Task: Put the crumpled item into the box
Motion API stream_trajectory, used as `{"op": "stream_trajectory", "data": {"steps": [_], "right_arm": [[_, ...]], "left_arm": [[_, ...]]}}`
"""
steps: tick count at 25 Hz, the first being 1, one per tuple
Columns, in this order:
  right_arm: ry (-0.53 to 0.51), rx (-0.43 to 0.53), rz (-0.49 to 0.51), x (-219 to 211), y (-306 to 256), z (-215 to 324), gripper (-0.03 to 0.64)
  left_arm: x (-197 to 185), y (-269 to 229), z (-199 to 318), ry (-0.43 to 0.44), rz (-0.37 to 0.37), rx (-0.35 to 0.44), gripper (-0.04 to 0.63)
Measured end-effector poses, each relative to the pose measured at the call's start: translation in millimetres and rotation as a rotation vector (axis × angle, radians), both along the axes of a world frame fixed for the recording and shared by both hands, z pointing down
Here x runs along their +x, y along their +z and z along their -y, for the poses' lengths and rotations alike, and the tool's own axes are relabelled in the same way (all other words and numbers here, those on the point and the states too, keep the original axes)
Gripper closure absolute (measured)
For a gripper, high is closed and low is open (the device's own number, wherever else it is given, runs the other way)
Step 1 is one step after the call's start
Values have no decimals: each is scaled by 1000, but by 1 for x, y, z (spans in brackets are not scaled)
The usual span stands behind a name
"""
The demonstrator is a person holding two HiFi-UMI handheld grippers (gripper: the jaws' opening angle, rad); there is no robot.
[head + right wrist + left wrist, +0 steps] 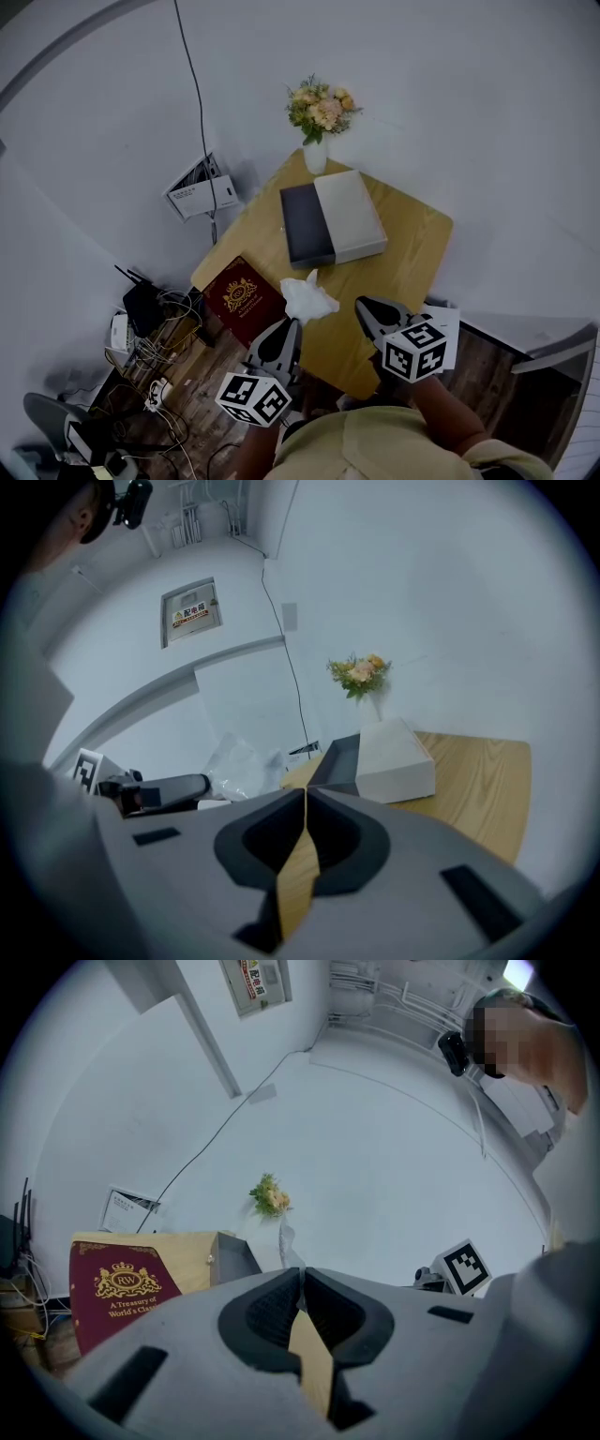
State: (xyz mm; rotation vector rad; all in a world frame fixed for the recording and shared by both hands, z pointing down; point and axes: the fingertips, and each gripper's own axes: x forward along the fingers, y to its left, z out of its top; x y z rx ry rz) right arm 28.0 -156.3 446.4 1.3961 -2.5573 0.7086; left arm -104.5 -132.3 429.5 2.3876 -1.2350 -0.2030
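Wooden surface (398, 267), head view.
- Box (333, 223): open, dark inside, pale lid half at its 3 o'clock.
- Crumpled item (309, 299): white, on the surface at the box's 6 o'clock, outside it.
- Red book (242, 298): just beside the item, at its 9 o'clock.
- Flower vase (317, 155): at the box's 12 o'clock.
- Left gripper (290, 325): jaws pressed together, empty, at the item's 7 o'clock.
- Right gripper (365, 306): jaws pressed together, empty, at the item's 3 o'clock.

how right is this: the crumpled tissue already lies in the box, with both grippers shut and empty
Wrong on one point: the crumpled tissue is outside the box, on the table beside the red book, as the head view shows. The left gripper and right gripper are indeed shut and empty.
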Motion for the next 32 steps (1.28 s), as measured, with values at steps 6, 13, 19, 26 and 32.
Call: {"op": "stream_trajectory", "data": {"steps": [6, 13, 19, 26, 32], "right_arm": [[-7, -7, 10, 8, 0, 26, 586], [-25, -19, 27, 9, 3, 49, 586], [-43, -28, 35, 9, 6, 67, 586], [-63, -35, 30, 14, 10, 85, 586], [-68, -49, 38, 21, 16, 99, 586]], "left_arm": [[8, 1, 24, -13, 7, -11, 563], [6, 3, 50, -41, 32, -20, 563], [6, 6, 69, -62, 47, -29, 563], [11, 12, 89, -83, 56, -44, 563], [17, 16, 107, -93, 71, -52, 563]]}}
